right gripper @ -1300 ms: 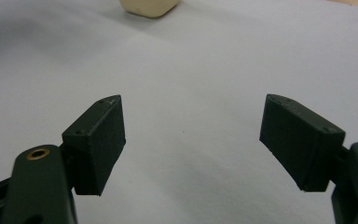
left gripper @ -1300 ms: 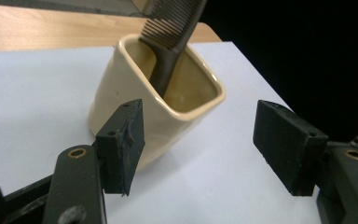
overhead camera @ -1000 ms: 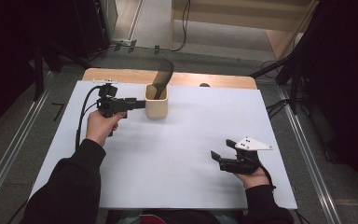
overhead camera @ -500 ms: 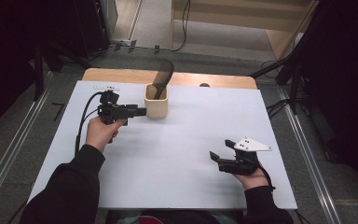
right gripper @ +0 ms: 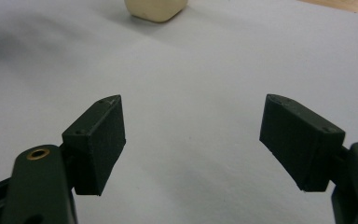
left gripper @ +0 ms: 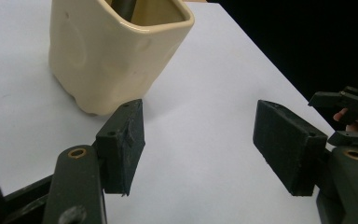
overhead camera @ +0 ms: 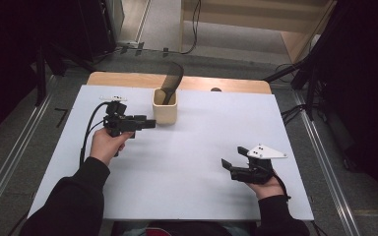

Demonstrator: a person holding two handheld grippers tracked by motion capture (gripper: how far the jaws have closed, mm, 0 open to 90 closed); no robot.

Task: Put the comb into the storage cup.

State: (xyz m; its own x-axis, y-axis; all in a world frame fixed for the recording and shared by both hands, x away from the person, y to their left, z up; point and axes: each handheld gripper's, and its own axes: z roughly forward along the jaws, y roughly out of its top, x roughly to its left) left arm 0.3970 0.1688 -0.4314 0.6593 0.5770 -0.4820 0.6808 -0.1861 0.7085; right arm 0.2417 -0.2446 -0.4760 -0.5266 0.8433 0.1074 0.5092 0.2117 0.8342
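The white table sheet [overhead camera: 187,172] carries a cream square ceramic holder [overhead camera: 165,108] far-centre, propping a dark spatula [overhead camera: 171,81] upright. The left gripper [overhead camera: 150,123], jaws wide and empty, sits just left of it, seemingly approaching. The right gripper [overhead camera: 229,166] rests near-right, equally spread, empty.

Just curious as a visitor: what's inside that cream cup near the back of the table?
A dark utensil stands in the cream cup, its broad end sticking out above the rim. Its lower end and the cup's bottom are hidden by the walls.
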